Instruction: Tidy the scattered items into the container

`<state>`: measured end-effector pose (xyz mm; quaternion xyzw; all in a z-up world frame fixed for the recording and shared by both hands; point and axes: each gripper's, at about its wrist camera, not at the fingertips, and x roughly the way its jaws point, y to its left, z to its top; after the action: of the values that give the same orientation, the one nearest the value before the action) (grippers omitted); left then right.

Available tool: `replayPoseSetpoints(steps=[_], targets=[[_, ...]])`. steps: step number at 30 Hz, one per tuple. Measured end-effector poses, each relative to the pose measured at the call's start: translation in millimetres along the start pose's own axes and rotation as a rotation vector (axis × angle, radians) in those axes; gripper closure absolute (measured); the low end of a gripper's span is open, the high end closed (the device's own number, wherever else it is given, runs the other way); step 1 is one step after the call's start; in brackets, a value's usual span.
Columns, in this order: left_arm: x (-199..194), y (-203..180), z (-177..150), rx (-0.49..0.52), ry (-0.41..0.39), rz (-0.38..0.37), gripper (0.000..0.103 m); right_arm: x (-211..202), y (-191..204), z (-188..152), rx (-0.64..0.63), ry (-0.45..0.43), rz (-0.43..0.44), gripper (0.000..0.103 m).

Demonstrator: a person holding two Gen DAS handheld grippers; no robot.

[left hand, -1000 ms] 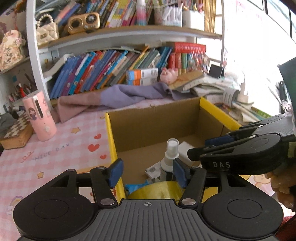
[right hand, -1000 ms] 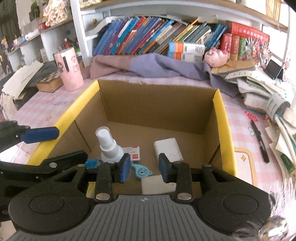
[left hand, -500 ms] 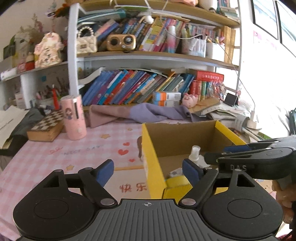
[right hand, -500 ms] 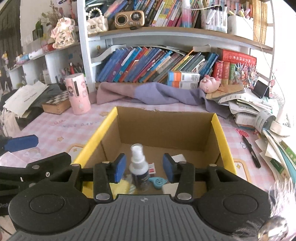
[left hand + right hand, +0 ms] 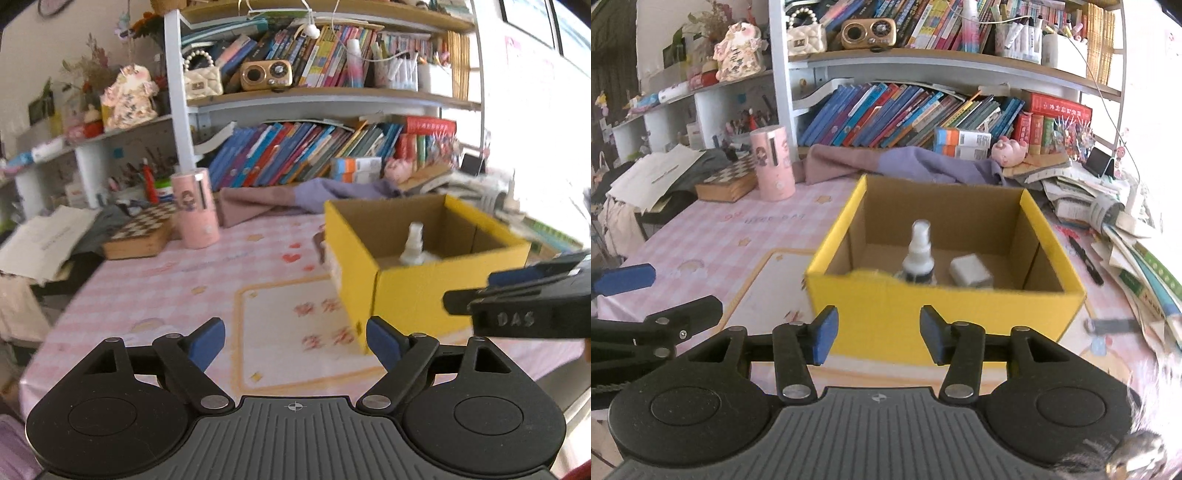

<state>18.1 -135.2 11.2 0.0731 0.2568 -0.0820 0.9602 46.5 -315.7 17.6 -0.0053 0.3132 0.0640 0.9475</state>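
A yellow cardboard box (image 5: pixel 942 317) stands open on the pink checked tablecloth (image 5: pixel 713 236). Inside it stand a white-capped spray bottle (image 5: pixel 919 258) and a white block (image 5: pixel 971 271). My right gripper (image 5: pixel 879 338) hangs just in front of the box's near wall, its jaws opening with nothing between them. In the left wrist view the box (image 5: pixel 424 291) lies ahead to the right, the bottle (image 5: pixel 413 243) showing above its rim. My left gripper (image 5: pixel 295 341) is over the tablecloth, jaws wide and still opening, holding nothing.
A pink cylinder (image 5: pixel 772 166) and a chessboard box (image 5: pixel 727 182) stand at the back left. A purple cloth (image 5: pixel 905 164) lies behind the box. Piled books and papers (image 5: pixel 1137 251) and a black pen (image 5: pixel 1086 260) crowd the right side. Bookshelves rise behind.
Both grippers have drawn back from above the box's inside to in front of it. Their jaws have spread wider. The box's things stay in place.
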Motion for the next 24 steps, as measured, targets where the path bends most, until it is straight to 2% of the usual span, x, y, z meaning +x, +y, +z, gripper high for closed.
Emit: replayPoseSetpoints(steps=[3, 8, 18, 24], targets=[[-13, 4, -10, 0.006, 0.009, 0.011, 0.007, -11, 10, -12, 0.002, 0.004, -0.013, 0.048], [-29, 12, -18, -0.006, 0.017, 0.011, 0.003, -28, 23, -32, 0.006, 0.01, -0.028, 0.042], [-43, 22, -29, -0.005, 0.034, -0.014, 0.002, -47, 36, -54, 0.058, 0.024, -0.046, 0.032], [-48, 28, -34, -0.016, 0.048, 0.001, 0.001, -50, 42, -58, 0.067, 0.032, -0.047, 0.026]])
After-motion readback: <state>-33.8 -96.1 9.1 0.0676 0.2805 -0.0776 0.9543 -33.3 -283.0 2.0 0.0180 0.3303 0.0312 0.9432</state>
